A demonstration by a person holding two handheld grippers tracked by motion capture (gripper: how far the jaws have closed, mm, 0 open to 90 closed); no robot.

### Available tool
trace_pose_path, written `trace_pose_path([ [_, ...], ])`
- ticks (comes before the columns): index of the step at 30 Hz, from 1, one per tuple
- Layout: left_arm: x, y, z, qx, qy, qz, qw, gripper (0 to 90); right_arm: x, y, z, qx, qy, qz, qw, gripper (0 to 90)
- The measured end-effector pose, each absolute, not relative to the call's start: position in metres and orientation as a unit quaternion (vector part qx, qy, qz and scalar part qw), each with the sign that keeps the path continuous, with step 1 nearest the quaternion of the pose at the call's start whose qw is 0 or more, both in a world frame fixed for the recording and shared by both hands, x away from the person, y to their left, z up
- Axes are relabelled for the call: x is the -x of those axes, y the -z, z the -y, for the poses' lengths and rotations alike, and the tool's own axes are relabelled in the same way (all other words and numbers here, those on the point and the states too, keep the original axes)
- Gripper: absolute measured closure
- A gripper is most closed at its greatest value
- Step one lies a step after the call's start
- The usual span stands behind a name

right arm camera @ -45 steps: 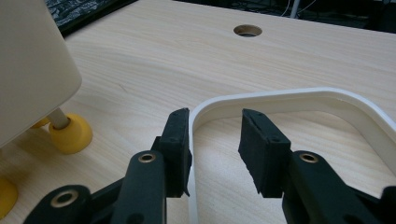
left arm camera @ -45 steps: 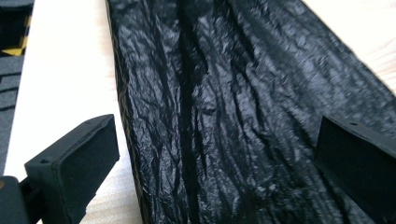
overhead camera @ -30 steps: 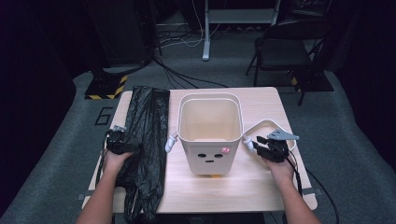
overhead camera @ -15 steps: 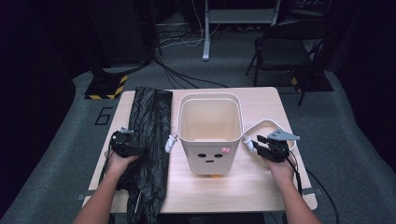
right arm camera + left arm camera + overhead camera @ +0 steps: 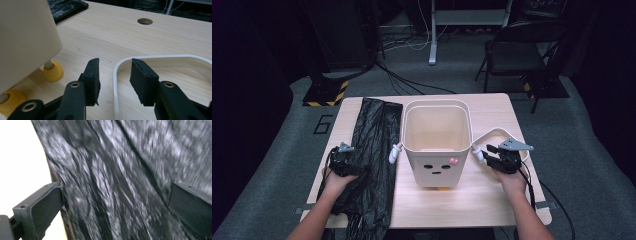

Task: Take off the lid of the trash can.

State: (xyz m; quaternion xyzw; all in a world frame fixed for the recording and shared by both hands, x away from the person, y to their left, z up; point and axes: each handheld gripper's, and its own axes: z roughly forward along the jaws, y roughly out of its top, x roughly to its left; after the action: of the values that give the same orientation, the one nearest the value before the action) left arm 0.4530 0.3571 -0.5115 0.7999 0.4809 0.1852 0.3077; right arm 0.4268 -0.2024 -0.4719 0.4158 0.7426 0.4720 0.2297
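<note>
**Claw positions at the liner-fitting stage: left on bag, right at ring**

**High view.** Left claw [image 5: 353,166] lies on the black bag [image 5: 377,125], which is spread flat on the surface [image 5: 492,107] to the left of the bin [image 5: 437,172]. Right claw [image 5: 486,153] sits to the right of the bin, at the near-left bend of the white ring [image 5: 498,133], which lies flat there. The bin stands upright and empty, with its face panel toward the person.

**Left gripper view.** The picture is motion-blurred. Both jaws stand wide apart, and bag film [image 5: 112,157] spans the whole gap between them. The left pad [image 5: 47,205] meets the bag's edge; no pinch on the film is visible. Read the left claw as open over the bag, not gripping it.

**Right gripper view.** The jaws stand about half open and straddle the ring's rim [image 5: 160,58]. A gap shows on each side of the rim, so nothing is held. The bin wall [image 5: 25,37] and its yellow feet [image 5: 53,71] lie to the left.

**Step in hand (judged).** Pick-up of the bag and the ring is being prepared; neither is secured yet.

**Next move (judged).**
1. Gather a fold of film between the left pads and close, since flat film offers little to pinch.
2. Close the right jaws squarely on the ring's thin rim before lifting.
</note>
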Motion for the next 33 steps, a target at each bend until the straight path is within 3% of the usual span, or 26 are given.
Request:
trace_pose_path([
  [10, -0.476, 0.485, -0.36, -0.767, -0.204, -0.503, 0.342, 0.0, -0.427, 0.472, 0.204, -0.418, -0.474, -0.74, 0.229, 57.9],
  [23, -0.503, 0.516, -0.358, -0.749, -0.197, -0.545, 0.321, 0.0, -0.427, 0.473, 0.203, -0.417, -0.472, -0.743, 0.226, 57.9],
  [33, -0.501, 0.526, -0.349, -0.765, -0.206, -0.528, 0.305, 0.0, -0.428, 0.475, 0.203, -0.418, -0.468, -0.745, 0.227, 57.9],
])
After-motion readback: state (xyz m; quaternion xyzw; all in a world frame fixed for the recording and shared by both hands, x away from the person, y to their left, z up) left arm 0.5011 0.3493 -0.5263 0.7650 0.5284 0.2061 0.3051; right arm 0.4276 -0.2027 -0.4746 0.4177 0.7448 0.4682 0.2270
